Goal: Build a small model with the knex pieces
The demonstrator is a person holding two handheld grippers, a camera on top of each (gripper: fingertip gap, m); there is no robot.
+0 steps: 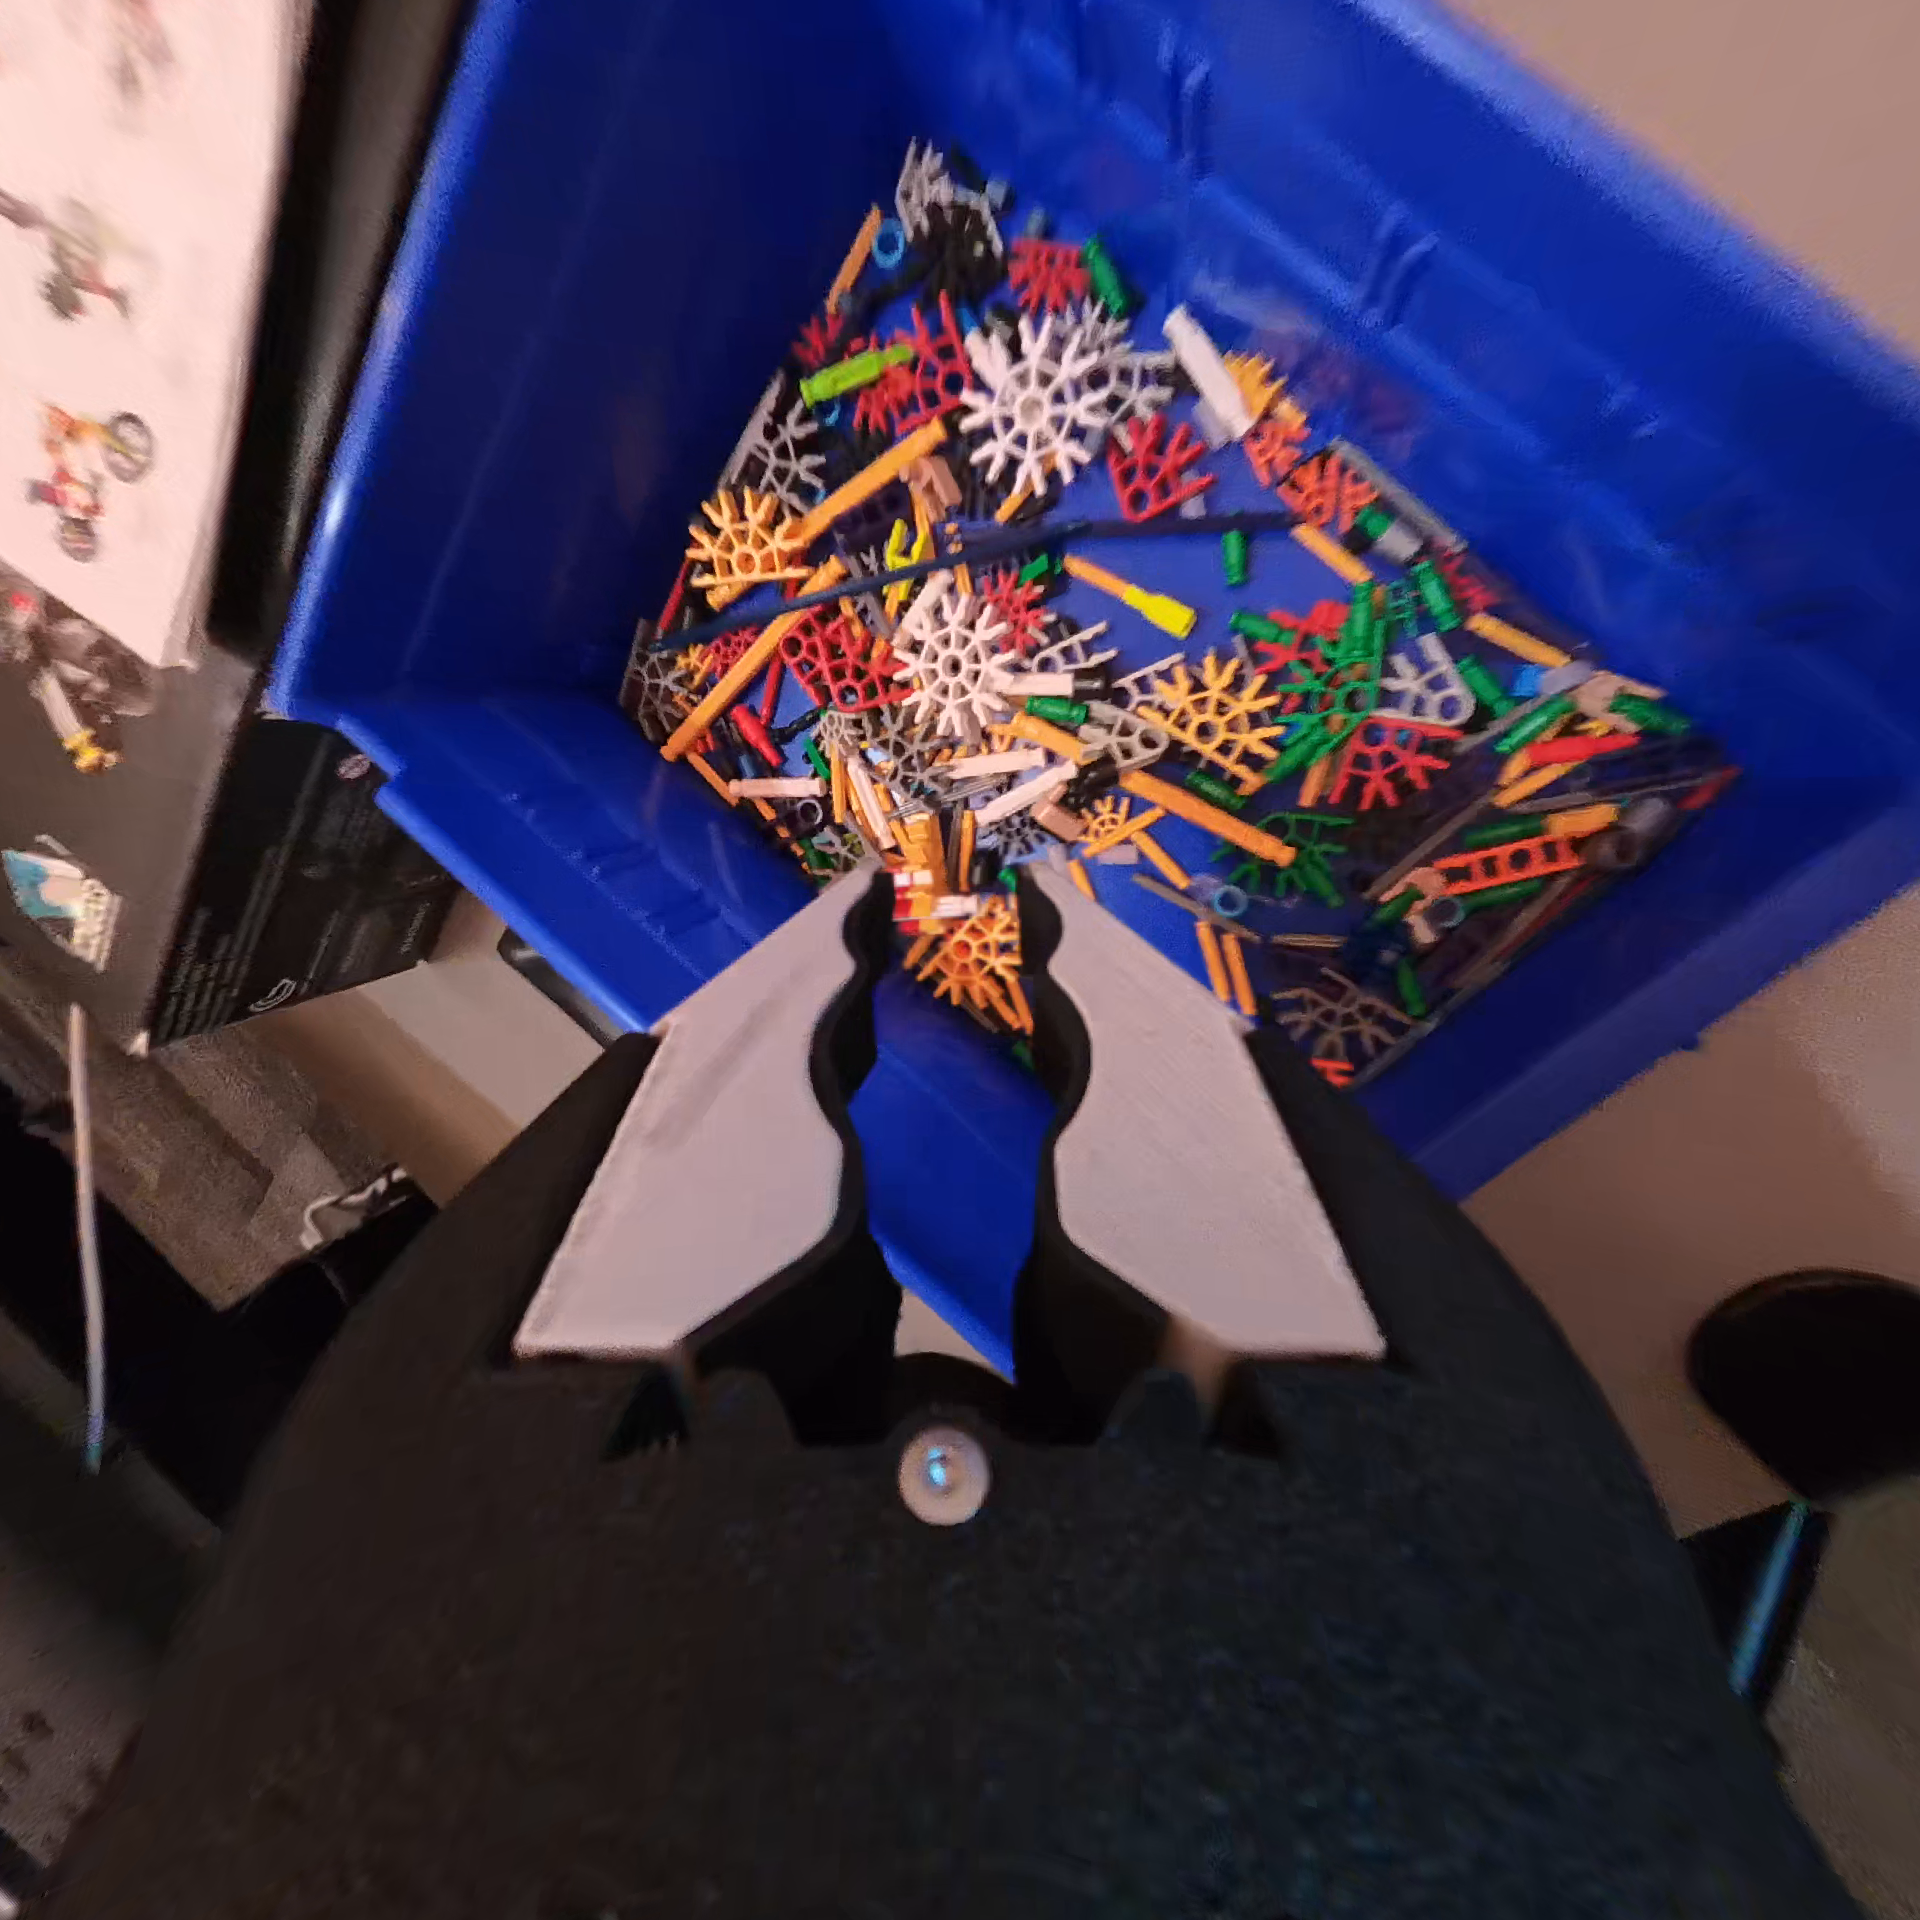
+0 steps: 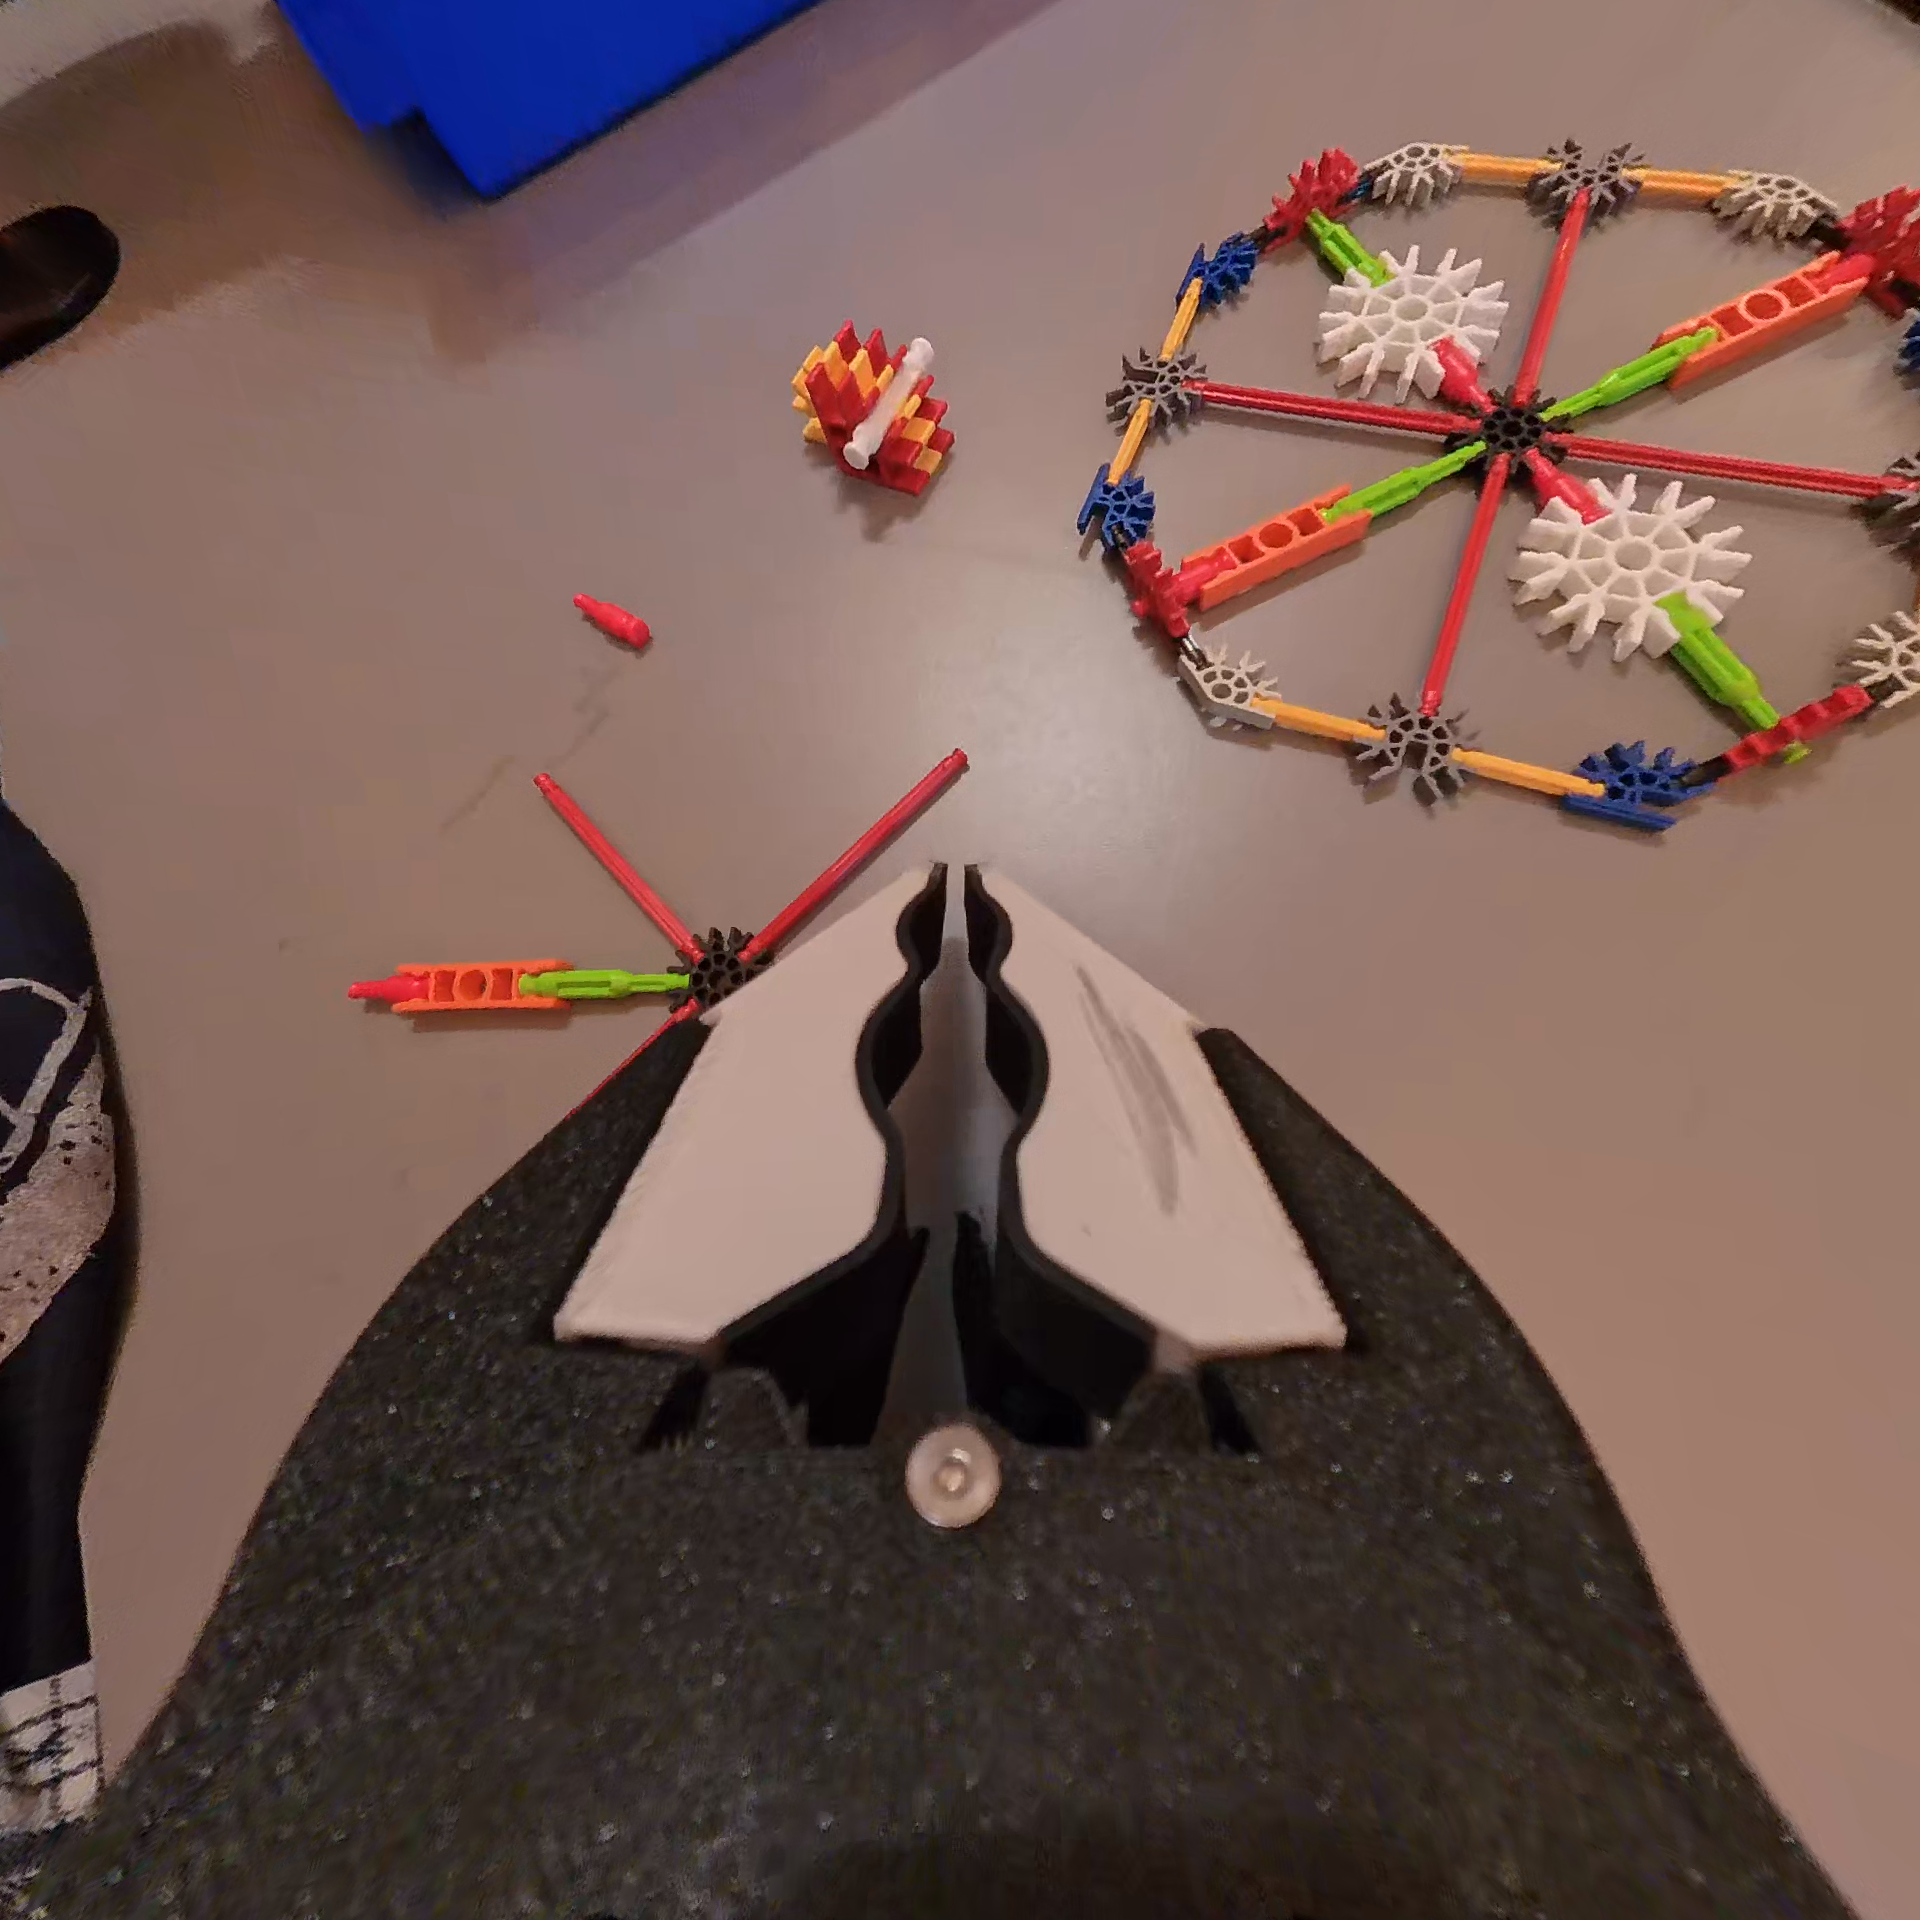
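Left gripper (image 1: 951, 883) fingers apart, tips over piece pile (image 1: 1091, 644) in blue bin (image 1: 540, 436); nothing gripped. Right gripper (image 2: 954, 868) fingers nearly together, empty, hub (image 2: 719, 964) just left. Risk: tangled pieces, several snagging.

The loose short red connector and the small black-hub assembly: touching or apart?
Apart. The right wrist view shows bare table between the red connector and the black-hub assembly.

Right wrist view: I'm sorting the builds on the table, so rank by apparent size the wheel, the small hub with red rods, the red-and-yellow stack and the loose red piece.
1. Wheel
2. Hub with red rods, though it lies nearer the camera
3. Red-and-yellow stack
4. Loose red piece
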